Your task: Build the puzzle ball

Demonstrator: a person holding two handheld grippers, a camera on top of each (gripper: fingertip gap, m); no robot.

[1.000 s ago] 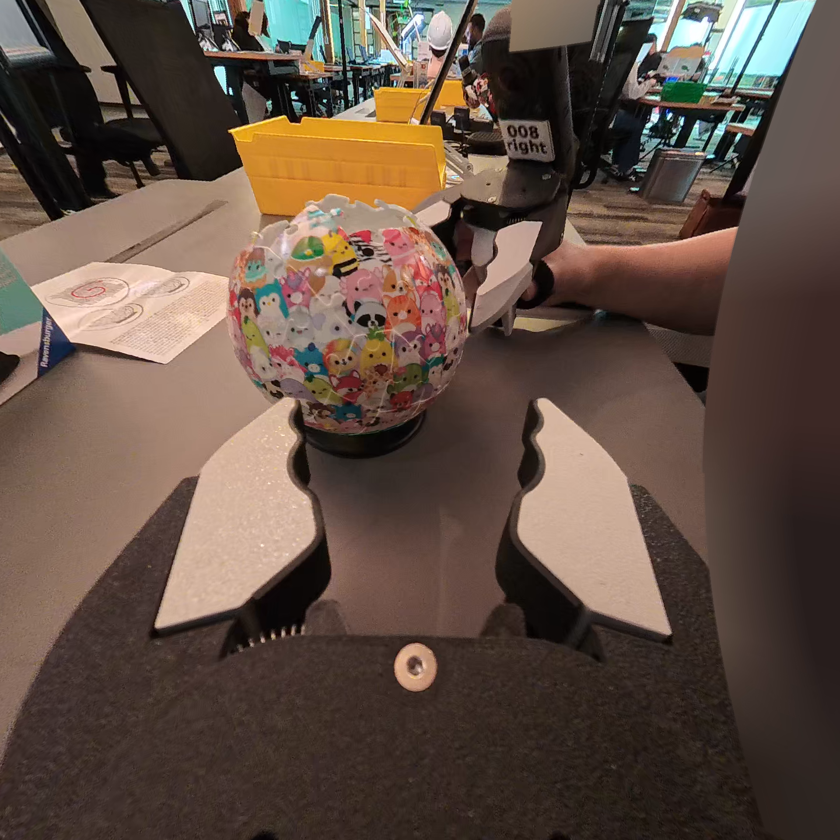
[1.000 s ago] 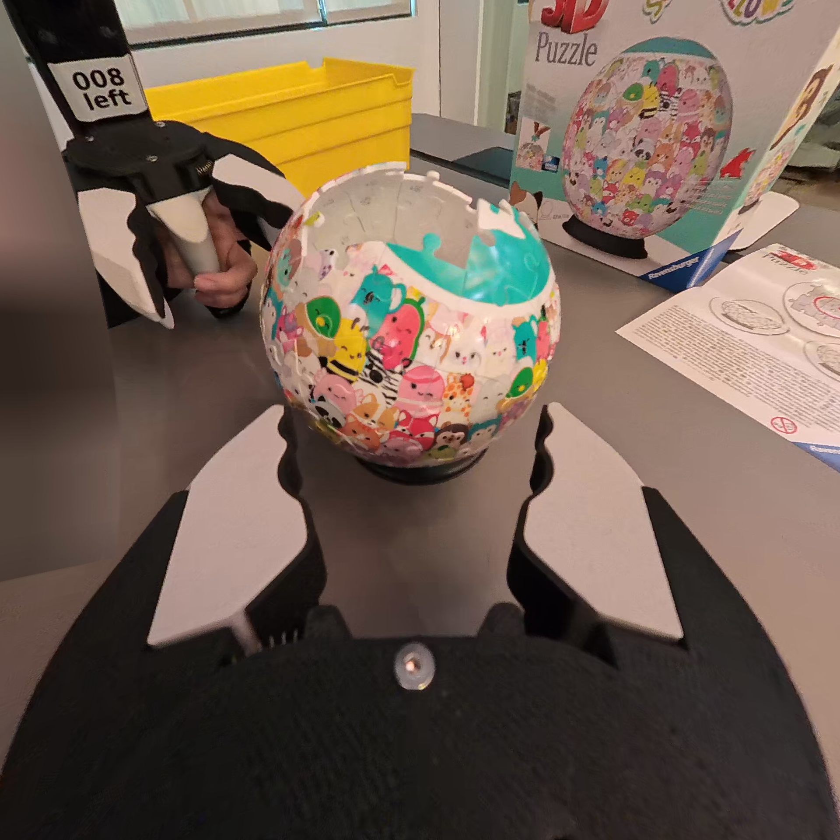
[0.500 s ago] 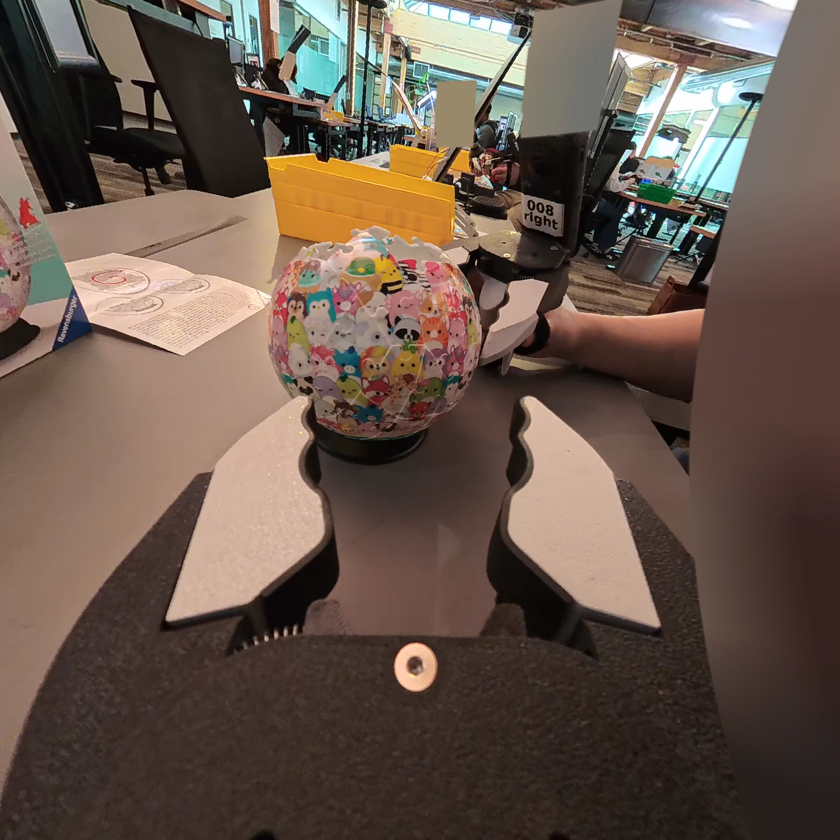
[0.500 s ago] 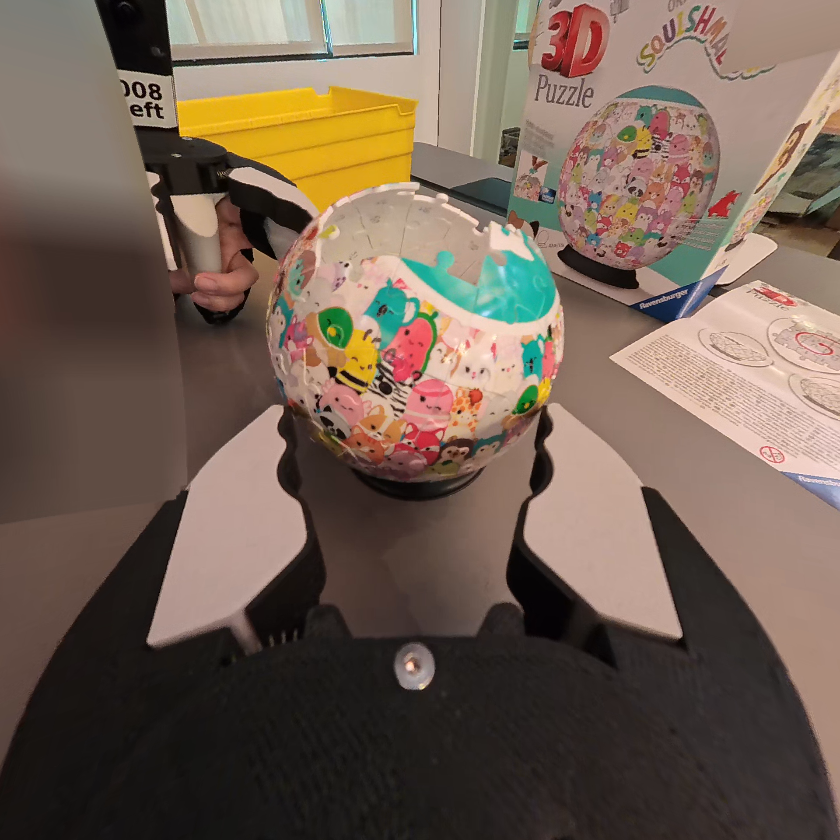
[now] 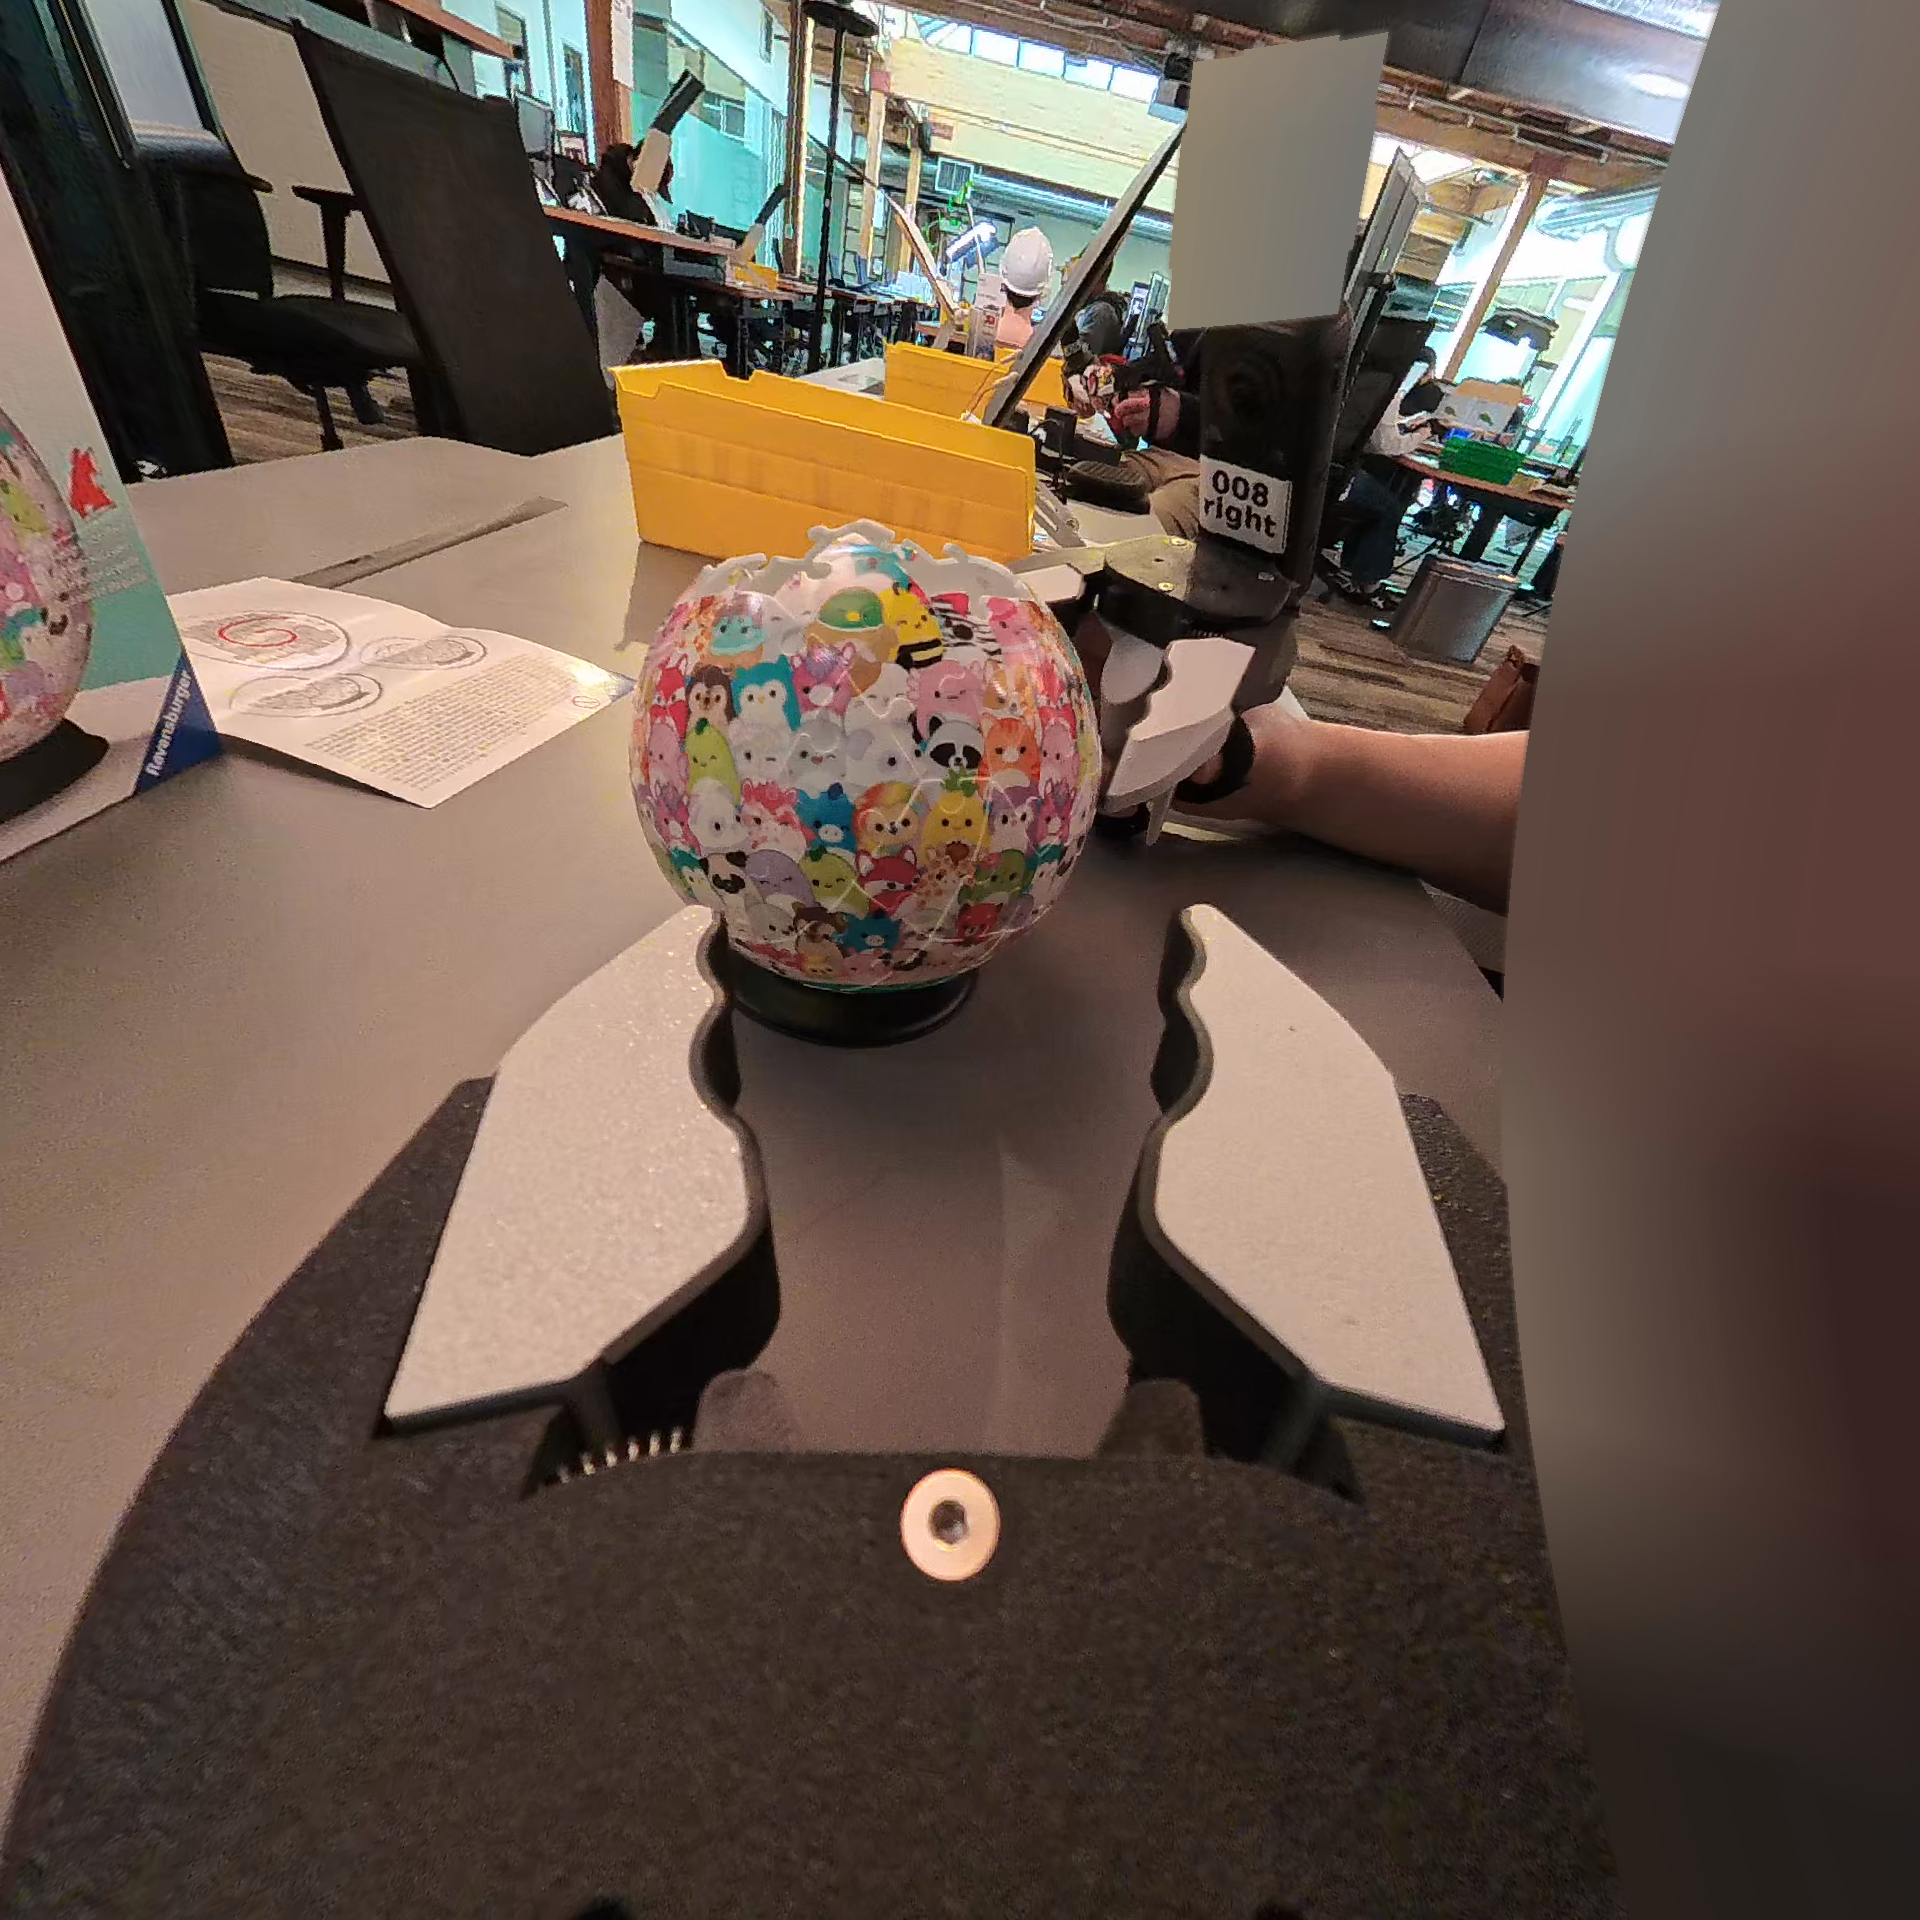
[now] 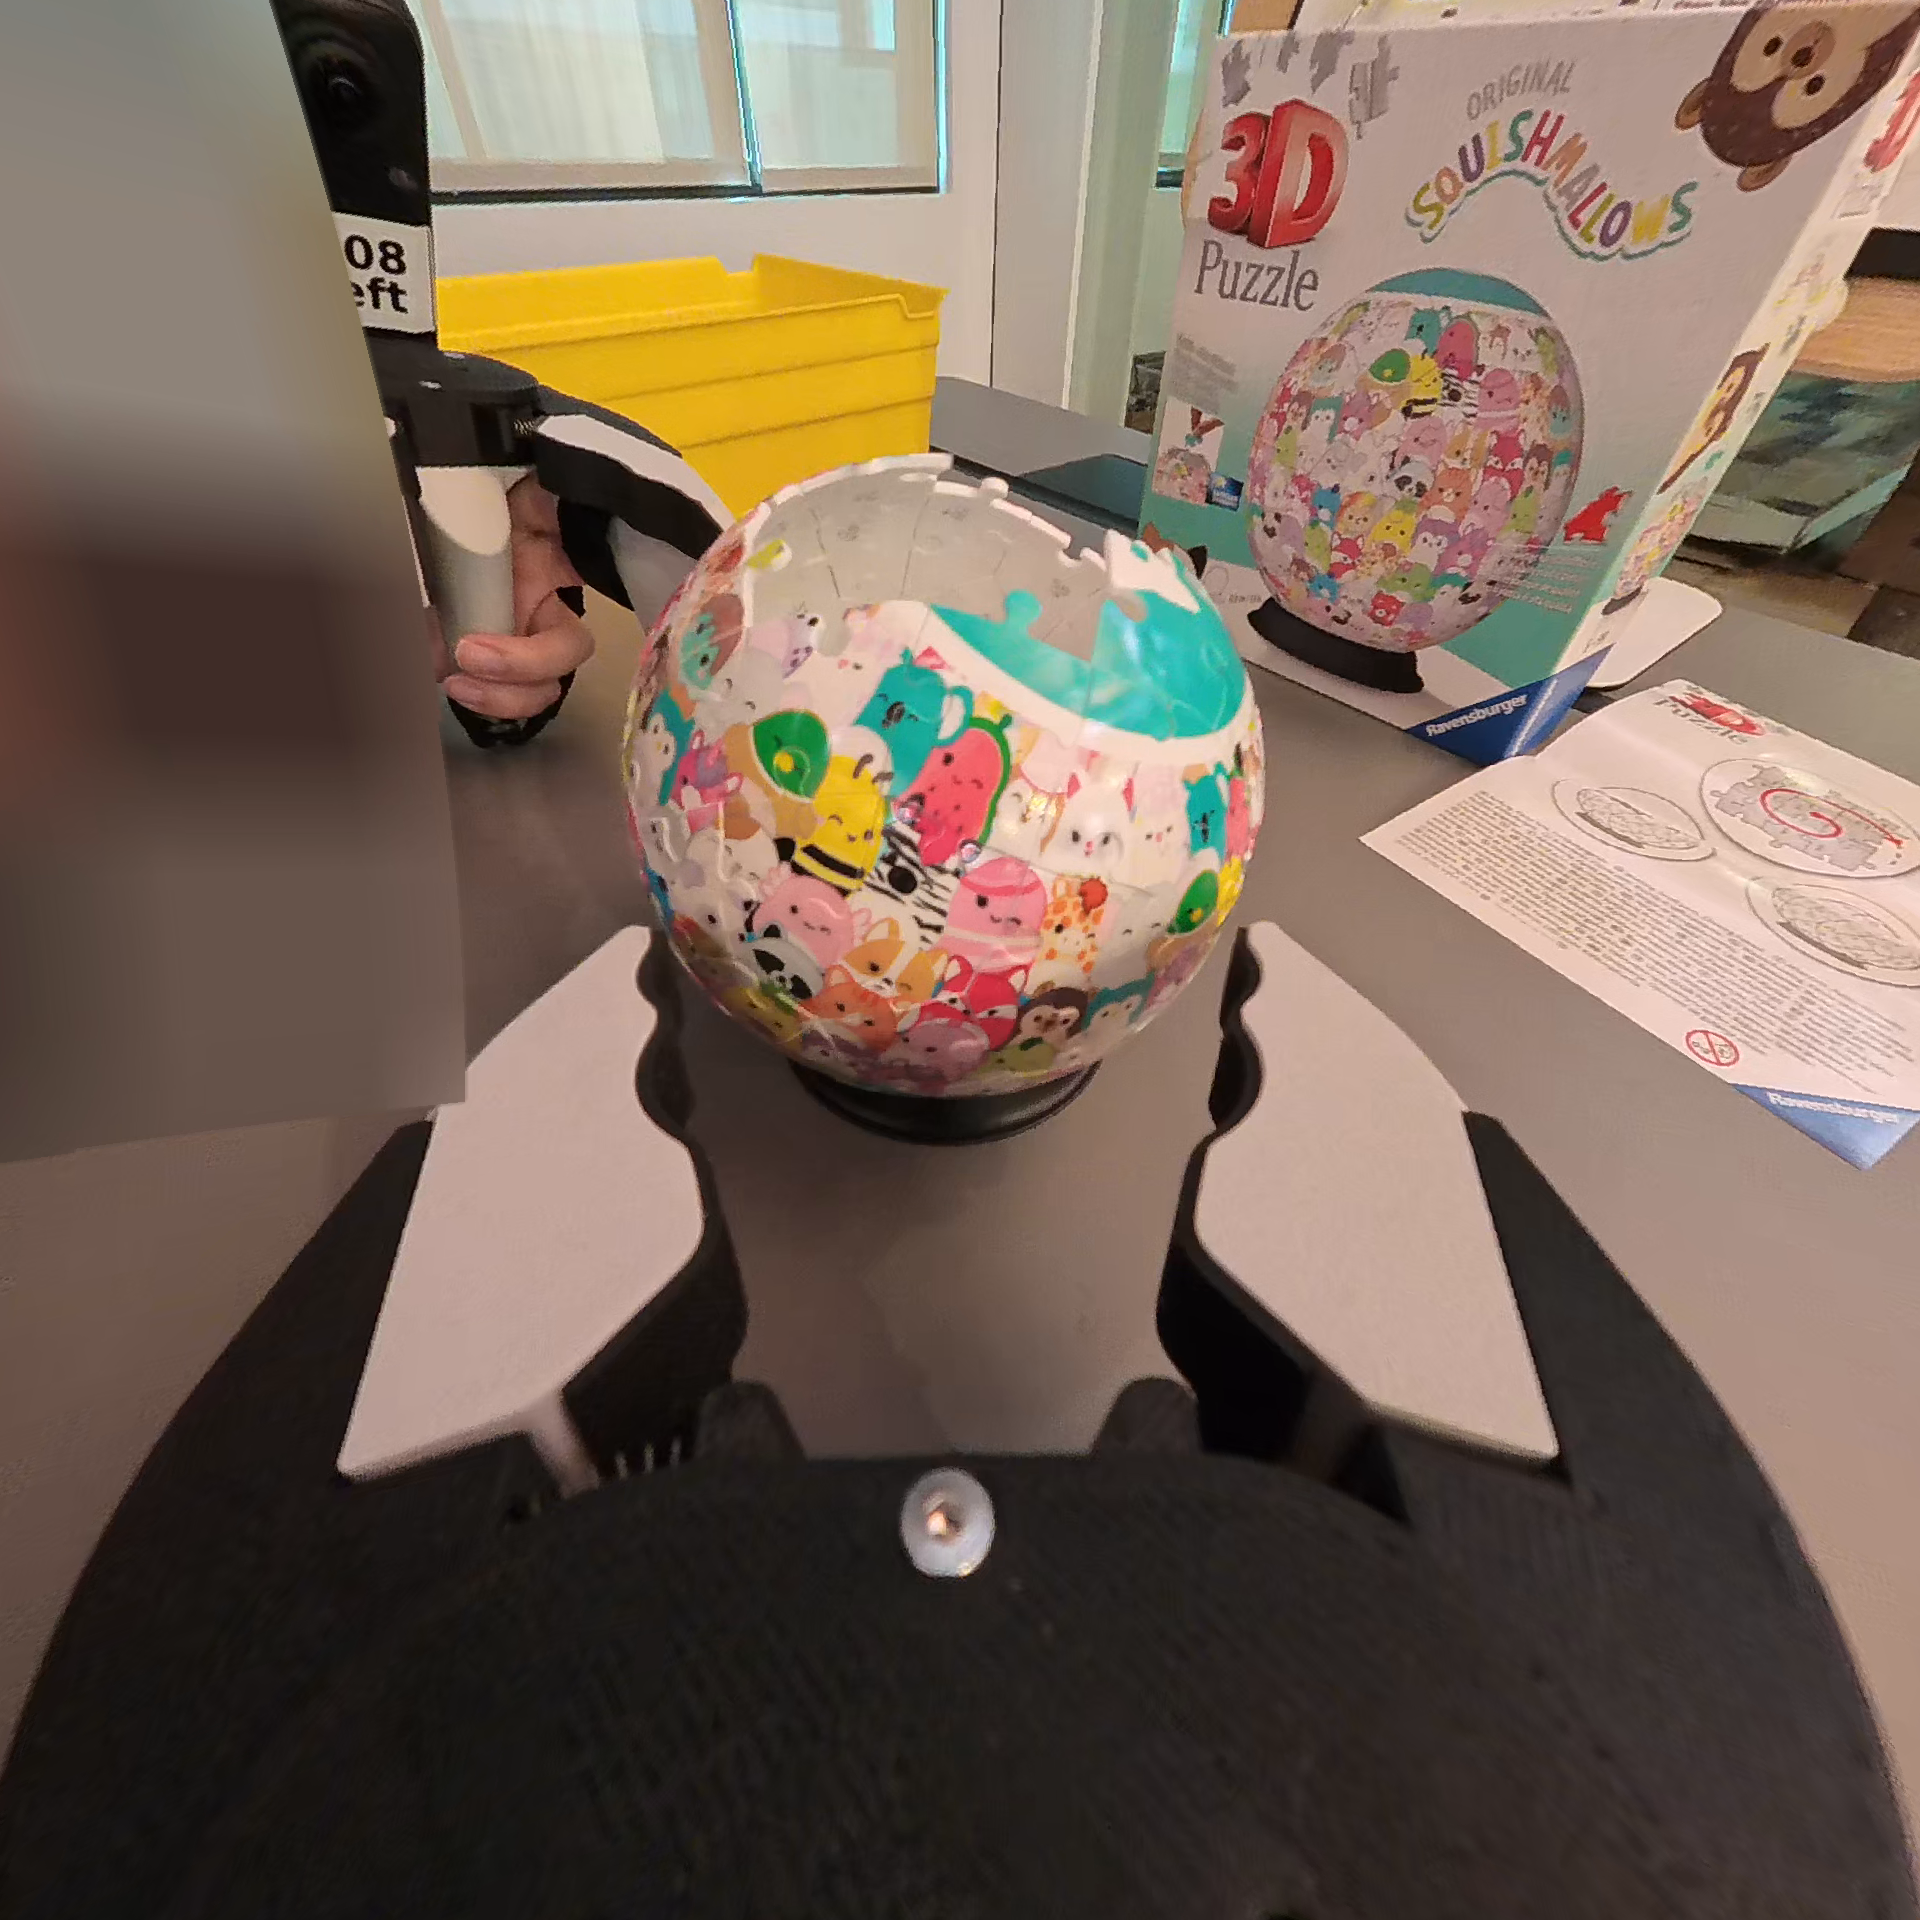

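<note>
The puzzle ball [image 5: 862,769] is a colourful sphere covered in cartoon animals, open at the top with a jagged rim, standing on a black ring stand [image 5: 847,1003] on the grey table. In the right wrist view the ball [image 6: 940,821] shows its hollow white inside and a teal band. My left gripper [image 5: 951,940] is open and empty, just in front of the ball. My right gripper [image 6: 940,961] is open and empty, its fingertips on either side of the ball's lower part. Each gripper shows beyond the ball in the other's view.
A yellow bin [image 5: 821,468] stands behind the ball. The puzzle box [image 6: 1475,374] and an instruction sheet [image 6: 1704,894] lie on the table; the sheet also shows in the left wrist view [image 5: 384,681]. A person's forearm [image 5: 1382,790] rests on the table. Chairs and desks stand beyond.
Both grippers have tilted and shifted slightly, so the ball sits a little higher and farther right in both views. The right gripper has come closer to the ball. Both jaws stayed open.
</note>
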